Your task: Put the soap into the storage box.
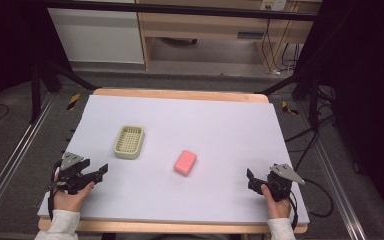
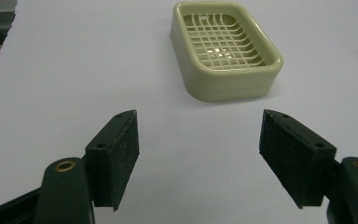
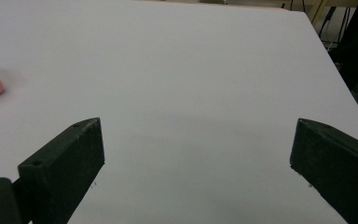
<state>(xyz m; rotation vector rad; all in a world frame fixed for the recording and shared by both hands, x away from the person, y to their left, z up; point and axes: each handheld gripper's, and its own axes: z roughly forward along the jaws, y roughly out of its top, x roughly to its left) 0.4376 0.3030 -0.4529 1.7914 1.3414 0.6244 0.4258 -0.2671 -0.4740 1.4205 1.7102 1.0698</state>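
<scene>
Both hand-held grippers, left gripper [image 1: 100, 171] and right gripper [image 1: 250, 176], rest spread wide near the white table's [image 1: 220, 130] front corners. Its own view shows the pale green slotted plastic soap dish's [image 2: 224, 50] grid; the high view shows the pink rectangular soap bar [image 1: 185, 162] whole, mid-table.

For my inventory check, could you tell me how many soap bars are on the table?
1: the pink soap lies near the table's middle, right of the empty soap dish, apart from it.

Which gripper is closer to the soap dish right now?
Left. The left gripper sits just below and left of the soap dish; the right gripper is far across the table, beyond the pink soap.
</scene>
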